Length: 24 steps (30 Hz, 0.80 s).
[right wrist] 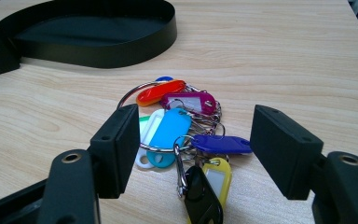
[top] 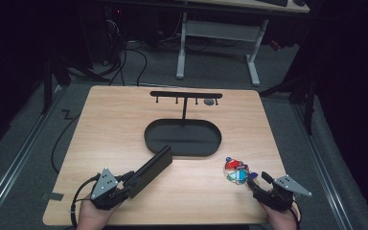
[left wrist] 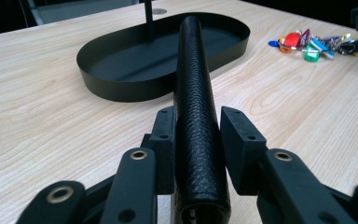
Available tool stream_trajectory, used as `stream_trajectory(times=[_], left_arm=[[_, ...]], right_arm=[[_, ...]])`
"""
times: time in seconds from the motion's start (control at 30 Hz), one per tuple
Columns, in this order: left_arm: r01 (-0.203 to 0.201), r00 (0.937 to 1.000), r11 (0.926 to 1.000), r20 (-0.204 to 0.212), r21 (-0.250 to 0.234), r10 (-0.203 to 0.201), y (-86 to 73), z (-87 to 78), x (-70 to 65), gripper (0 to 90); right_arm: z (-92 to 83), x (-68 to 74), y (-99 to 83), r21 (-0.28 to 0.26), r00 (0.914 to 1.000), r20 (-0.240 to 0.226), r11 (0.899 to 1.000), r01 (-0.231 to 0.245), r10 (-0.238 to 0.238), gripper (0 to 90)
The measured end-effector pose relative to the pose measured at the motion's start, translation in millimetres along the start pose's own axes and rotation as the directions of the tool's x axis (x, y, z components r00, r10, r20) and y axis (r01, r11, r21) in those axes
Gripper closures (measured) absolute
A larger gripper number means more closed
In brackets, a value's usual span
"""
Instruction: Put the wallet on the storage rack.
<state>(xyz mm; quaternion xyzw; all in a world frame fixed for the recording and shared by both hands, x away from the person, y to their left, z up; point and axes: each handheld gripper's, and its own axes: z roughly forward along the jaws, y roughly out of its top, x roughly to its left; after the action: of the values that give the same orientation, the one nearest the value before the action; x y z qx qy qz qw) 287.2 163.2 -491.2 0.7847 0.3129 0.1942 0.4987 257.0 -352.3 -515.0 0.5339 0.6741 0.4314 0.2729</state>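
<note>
the black leather wallet (left wrist: 196, 116) is seen between the pads of the left gripper (left wrist: 198, 140) near the front left corner of the table (top: 124, 120), and whether it is squeezed cannot be told; its far end is pointed at the black oval tray (top: 182, 139) in the middle. the bunch of keys (right wrist: 182, 135) is laid near the front right corner, with the right gripper (right wrist: 193, 149) held wide open around it, not touching.

The black leather wallet (left wrist: 196, 116) runs off the bottom edge of the left gripper view at six o'clock. The small grey thing (top: 209, 101) under the rack's bar (top: 186, 94), at twelve o'clock on the bench (top: 105, 124), is too small to identify.
</note>
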Motion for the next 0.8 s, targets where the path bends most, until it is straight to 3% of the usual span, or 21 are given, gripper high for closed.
stream_trajectory(times=[0.13,0.33,0.5,0.6,0.67,0.8], left_arm=[[-0.047,0.9985,0.9976,-0.025,0.051,0.049,5.4,0.5,-5.1,67.7],[-0.044,0.9977,0.9896,-0.044,0.136,0.051,17.2,6.1,-5.1,67.4],[-0.05,0.9984,0.9711,-0.013,0.233,0.055,29.3,10.3,-3.5,67.7],[-0.077,0.996,0.9572,-0.023,0.279,0.087,35.3,12.5,-4.3,66.7],[-0.09,0.9953,0.9501,-0.008,0.299,0.096,38.1,14.3,-3.4,66.9],[-0.108,0.9937,0.9284,0.011,0.356,0.111,45.2,18.0,-2.0,66.6]], right_arm=[[1.1,-1.2,-0.4,0.0,0.9999,-0.01,1.0,-0.008,0.008,33.4],[4.6,-2.4,0.0,0.0,0.9992,-0.035,1.0,-0.017,0.017,33.4],[6.0,-3.1,0.1,0.004,0.998,-0.059,1.0,-0.022,0.022,33.4],[5.0,-3.5,1.3,-0.006,0.9976,-0.066,1.0,-0.021,0.02,33.4],[4.0,-3.4,2.2,-0.012,0.9975,-0.068,1.0,-0.019,0.018,33.4],[1.8,-2.6,3.0,-0.019,0.9975,-0.068,1.0,-0.023,0.022,33.4]])
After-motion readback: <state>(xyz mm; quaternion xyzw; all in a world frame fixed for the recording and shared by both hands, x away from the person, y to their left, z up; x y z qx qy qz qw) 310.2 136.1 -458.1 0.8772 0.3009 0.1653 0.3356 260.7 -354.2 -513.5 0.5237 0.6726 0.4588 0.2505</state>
